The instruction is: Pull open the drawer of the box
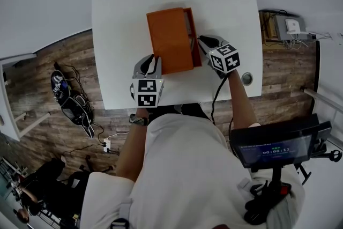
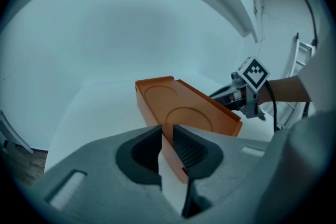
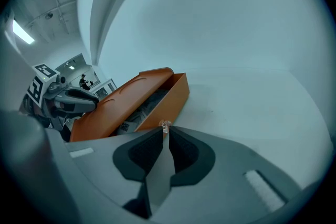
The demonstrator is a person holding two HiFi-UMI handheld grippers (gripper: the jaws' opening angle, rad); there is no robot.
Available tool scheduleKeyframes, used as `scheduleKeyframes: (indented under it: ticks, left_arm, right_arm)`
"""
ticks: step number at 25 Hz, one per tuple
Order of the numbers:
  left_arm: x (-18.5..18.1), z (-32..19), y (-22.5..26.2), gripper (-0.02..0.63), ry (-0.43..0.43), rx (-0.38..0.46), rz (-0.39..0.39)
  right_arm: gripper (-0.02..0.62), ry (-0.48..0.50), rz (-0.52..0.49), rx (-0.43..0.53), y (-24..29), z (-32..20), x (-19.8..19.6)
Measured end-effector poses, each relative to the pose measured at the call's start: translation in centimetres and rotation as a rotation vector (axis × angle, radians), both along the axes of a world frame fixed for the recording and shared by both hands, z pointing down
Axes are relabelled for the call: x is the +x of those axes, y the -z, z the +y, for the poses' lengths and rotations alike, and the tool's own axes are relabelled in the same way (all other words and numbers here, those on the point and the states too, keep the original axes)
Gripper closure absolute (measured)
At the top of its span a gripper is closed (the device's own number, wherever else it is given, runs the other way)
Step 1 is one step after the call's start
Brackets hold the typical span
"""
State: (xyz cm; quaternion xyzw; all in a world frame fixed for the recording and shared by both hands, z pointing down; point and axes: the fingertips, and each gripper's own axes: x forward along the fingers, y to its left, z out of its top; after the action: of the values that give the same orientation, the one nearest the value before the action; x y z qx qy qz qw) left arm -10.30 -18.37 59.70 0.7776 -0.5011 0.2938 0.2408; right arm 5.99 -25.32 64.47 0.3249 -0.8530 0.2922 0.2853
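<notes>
An orange box (image 1: 170, 37) lies on the white table (image 1: 225, 8), with its drawer (image 1: 191, 35) slid out a little on the right side. My left gripper (image 1: 151, 60) is at the box's near left corner, and in the left gripper view it (image 2: 167, 136) is shut on the box's orange wall (image 2: 181, 107). My right gripper (image 1: 201, 43) is at the drawer's near end. In the right gripper view it (image 3: 164, 134) is shut on a small clear knob (image 3: 165, 125) on the drawer front (image 3: 163, 99). Papers show inside the drawer.
A round grommet (image 1: 246, 78) sits in the table near its right front corner. A small screen on a stand (image 1: 276, 150) is at the person's right. Cables and gear (image 1: 72, 99) lie on the wooden floor to the left.
</notes>
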Motion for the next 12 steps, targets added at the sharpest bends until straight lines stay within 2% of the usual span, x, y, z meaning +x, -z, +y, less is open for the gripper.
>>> scheduleKeyframes:
  ticks: [12]
  left_arm:
    - [-0.39,0.09,0.05,0.534,0.011,-0.005,-0.003]
  right_arm:
    - [0.555,-0.016,-0.007,0.003,0.18,0.03,-0.14]
